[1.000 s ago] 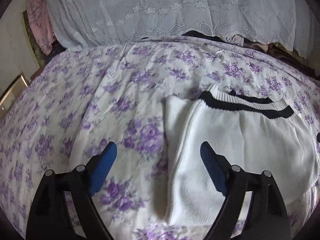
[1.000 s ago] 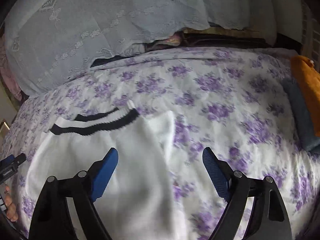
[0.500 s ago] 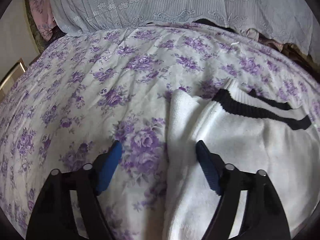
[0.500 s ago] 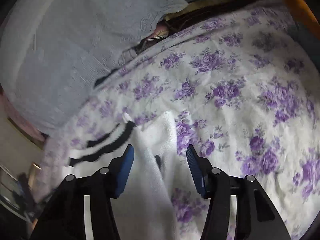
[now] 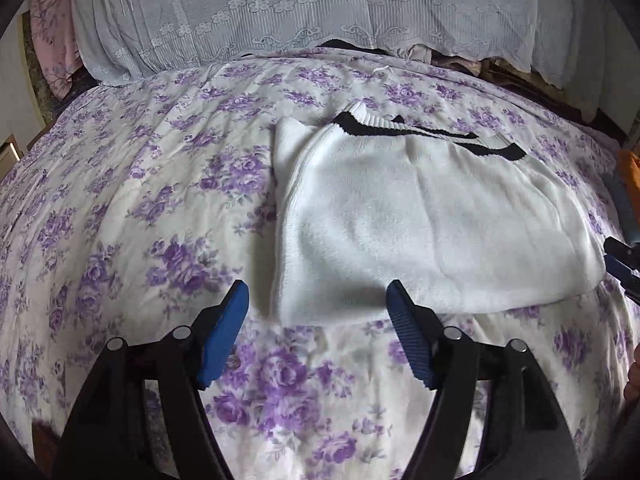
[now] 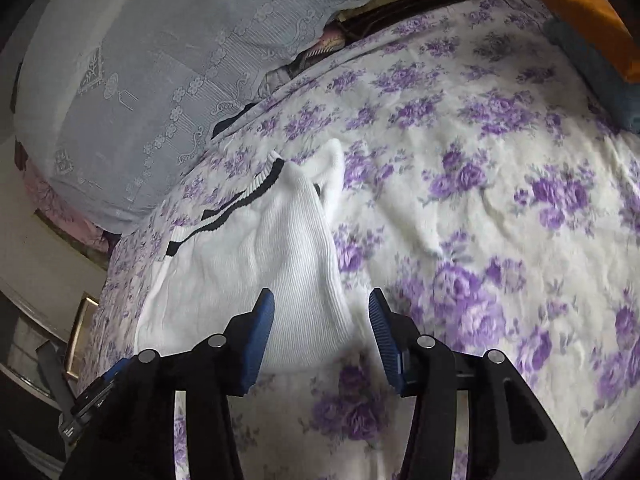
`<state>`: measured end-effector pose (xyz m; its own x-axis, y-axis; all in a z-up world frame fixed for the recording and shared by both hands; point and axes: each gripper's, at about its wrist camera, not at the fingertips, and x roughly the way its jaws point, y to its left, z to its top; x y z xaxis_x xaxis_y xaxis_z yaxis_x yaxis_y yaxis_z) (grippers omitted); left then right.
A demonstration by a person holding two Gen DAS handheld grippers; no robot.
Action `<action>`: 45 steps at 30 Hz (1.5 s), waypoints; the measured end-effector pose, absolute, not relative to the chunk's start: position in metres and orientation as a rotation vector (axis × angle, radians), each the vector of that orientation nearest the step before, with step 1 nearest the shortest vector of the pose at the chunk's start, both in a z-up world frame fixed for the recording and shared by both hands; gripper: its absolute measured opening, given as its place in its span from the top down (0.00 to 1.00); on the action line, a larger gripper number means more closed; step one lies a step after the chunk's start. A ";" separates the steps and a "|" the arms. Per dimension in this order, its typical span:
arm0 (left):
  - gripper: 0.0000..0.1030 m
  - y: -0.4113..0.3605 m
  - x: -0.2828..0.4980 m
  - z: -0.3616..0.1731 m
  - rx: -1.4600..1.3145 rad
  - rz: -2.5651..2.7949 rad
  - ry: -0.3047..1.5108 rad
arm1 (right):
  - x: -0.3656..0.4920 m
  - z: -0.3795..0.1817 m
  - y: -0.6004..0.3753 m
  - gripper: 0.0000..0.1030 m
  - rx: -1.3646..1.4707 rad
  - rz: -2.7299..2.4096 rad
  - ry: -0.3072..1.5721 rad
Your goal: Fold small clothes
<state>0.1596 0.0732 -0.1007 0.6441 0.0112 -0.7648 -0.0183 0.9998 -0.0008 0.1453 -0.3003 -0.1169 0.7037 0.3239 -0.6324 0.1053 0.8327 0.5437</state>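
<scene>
A white knit garment (image 5: pixel 420 224) with black stripes at its far hem lies flat on the purple-flowered bedspread (image 5: pixel 140 200), its sides folded in. My left gripper (image 5: pixel 316 312) is open and empty, just short of the garment's near left corner. My right gripper (image 6: pixel 320 320) is open and empty, straddling the garment's near right corner (image 6: pixel 304 300). The right gripper's tip shows at the right edge of the left wrist view (image 5: pixel 624 260).
A lace-covered pile (image 5: pixel 300 12) runs along the far side of the bed. Folded orange and grey-blue cloths (image 6: pixel 588 28) lie at the far right. A pink cloth (image 5: pixel 52 40) hangs at the far left. A framed edge (image 6: pixel 80 332) sits beside the bed.
My left gripper pulled back from over the garment to just before its near edge. My right gripper swung and moved back to the near right corner, its jaws narrower than a second ago.
</scene>
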 end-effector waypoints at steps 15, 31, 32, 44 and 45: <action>0.81 0.088 0.218 -0.100 -0.154 0.000 0.894 | 0.199 -0.148 -0.326 0.52 0.950 0.205 0.817; 0.91 0.093 0.243 -0.105 -0.149 -0.069 0.915 | 0.221 -0.138 -0.298 0.71 0.753 0.282 0.760; 0.91 0.093 0.242 -0.103 -0.145 -0.069 0.911 | 0.218 -0.133 -0.294 0.72 0.727 0.286 0.740; 0.91 0.079 0.241 -0.110 -0.023 -0.016 0.897 | 0.217 -0.137 -0.288 0.74 0.691 0.207 0.752; 0.91 0.079 0.240 -0.109 -0.023 -0.013 0.894 | 0.216 -0.133 -0.285 0.74 0.675 0.195 0.744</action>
<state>0.2398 0.0791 -0.1091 0.6259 -0.0214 -0.7796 0.0019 0.9997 -0.0259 0.2161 -0.2846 -0.1332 0.7291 0.3924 -0.5607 0.0677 0.7740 0.6296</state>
